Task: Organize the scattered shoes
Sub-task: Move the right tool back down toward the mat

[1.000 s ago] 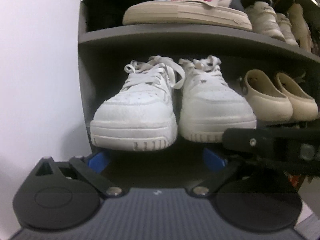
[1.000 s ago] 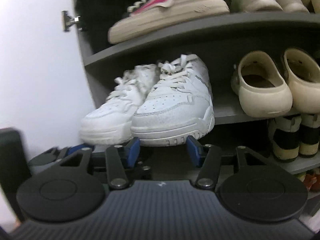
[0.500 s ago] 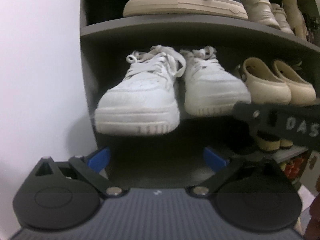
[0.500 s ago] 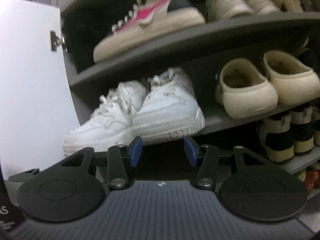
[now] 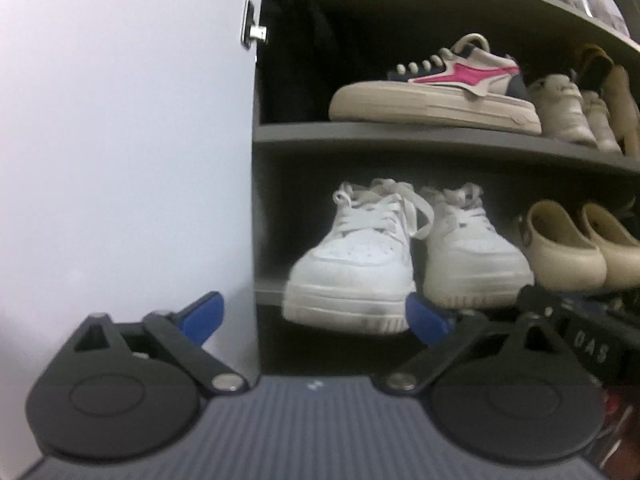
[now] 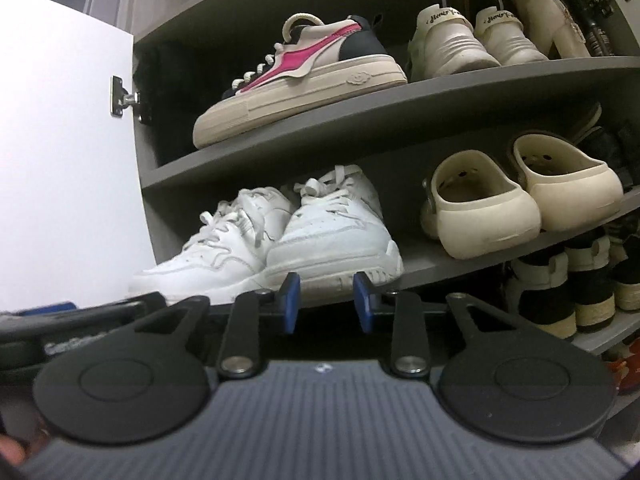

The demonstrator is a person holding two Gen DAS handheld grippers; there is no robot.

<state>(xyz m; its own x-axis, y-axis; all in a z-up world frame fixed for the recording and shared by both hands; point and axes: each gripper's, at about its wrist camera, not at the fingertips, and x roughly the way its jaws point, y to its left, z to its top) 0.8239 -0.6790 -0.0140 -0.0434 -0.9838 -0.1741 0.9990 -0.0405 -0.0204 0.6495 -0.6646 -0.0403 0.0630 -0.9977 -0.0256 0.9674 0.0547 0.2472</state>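
Observation:
A pair of white lace-up sneakers stands toes-out on the grey shelf [image 5: 272, 292], at its left end. In the left wrist view the left sneaker [image 5: 352, 264] and right sneaker [image 5: 472, 256] sit side by side, touching. My left gripper [image 5: 316, 316] hangs open in front of and just below them, apart from them, with nothing between its blue pads [image 5: 204, 316]. In the right wrist view the same sneakers [image 6: 332, 236] lie beyond my right gripper [image 6: 326, 302], which is open with a narrower gap and holds nothing.
A pink-and-cream sneaker [image 6: 304, 76] sits on the shelf above, beside white shoes [image 6: 452, 48]. Cream clogs [image 6: 480, 208] stand to the right of the white pair. Black-and-cream shoes [image 6: 560, 292] fill the lower shelf. A white cabinet door [image 5: 120, 120] stands open at the left.
Both grippers have drawn back from the shelf, so the white sneakers look smaller and farther. The sneakers stay put on the shelf. The left view has swung leftward to the door.

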